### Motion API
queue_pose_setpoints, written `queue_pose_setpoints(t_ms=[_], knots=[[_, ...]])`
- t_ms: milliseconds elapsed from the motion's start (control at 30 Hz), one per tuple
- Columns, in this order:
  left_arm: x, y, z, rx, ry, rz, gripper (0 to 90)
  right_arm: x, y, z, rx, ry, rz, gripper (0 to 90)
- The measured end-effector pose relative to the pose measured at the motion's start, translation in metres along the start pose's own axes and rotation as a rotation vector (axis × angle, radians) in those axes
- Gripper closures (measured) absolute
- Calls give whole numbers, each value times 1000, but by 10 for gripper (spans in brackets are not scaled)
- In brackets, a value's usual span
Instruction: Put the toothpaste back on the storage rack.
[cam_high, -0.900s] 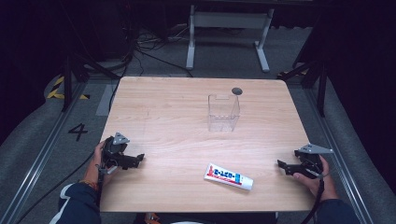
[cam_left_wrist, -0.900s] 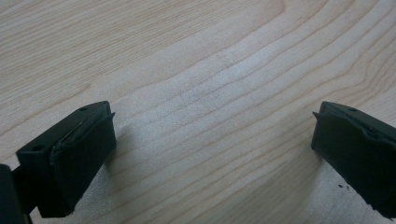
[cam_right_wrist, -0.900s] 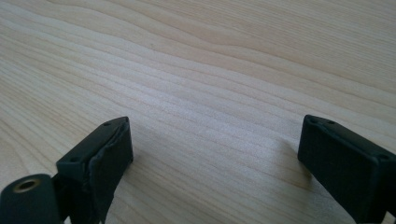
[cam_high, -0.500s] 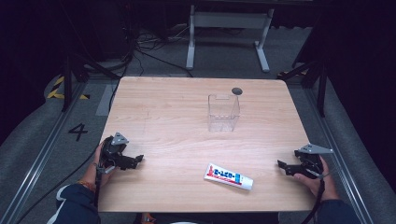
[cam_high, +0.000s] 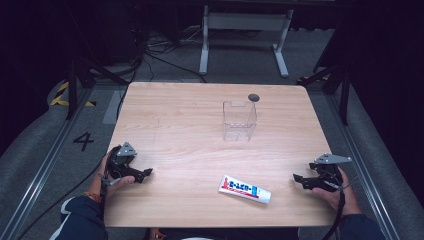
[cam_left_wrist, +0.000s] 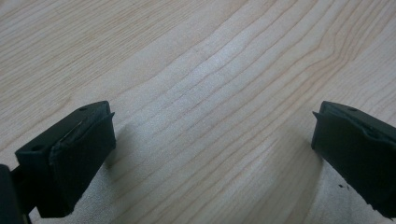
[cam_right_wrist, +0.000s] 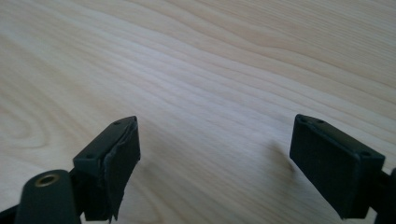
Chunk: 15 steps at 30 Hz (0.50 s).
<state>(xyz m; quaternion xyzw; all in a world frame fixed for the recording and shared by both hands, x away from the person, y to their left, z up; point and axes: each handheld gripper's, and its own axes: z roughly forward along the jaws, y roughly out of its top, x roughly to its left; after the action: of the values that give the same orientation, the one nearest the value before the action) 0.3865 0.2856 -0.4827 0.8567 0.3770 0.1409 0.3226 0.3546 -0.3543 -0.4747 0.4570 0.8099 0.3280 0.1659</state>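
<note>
A white toothpaste tube (cam_high: 244, 189) with red and blue print lies flat near the front edge of the wooden table (cam_high: 190, 130). A clear plastic box (cam_high: 239, 120) stands upright toward the back, with a small dark disc (cam_high: 253, 97) just behind it. My left gripper (cam_high: 144, 173) rests low at the front left, open, and bare wood shows between its jaws in the left gripper view (cam_left_wrist: 212, 140). At the front right, my right gripper (cam_high: 298, 180) is open over bare wood (cam_right_wrist: 215, 149), a short way right of the tube.
A white metal stand (cam_high: 243, 30) and loose cables (cam_high: 150, 52) lie on the grey floor beyond the table. Metal rails run along both sides, and a painted number 4 (cam_high: 83, 141) marks the floor at the left.
</note>
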Motion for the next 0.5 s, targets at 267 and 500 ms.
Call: queue_pose_setpoints(t_ms=[267,500], knots=[[0,-1,-1,5,-5,-6,3,30,14,-7,-7,87,-112,196],[0,-1,-1,3,1,-5,4,54,35,-6,-9,166,-182,215]])
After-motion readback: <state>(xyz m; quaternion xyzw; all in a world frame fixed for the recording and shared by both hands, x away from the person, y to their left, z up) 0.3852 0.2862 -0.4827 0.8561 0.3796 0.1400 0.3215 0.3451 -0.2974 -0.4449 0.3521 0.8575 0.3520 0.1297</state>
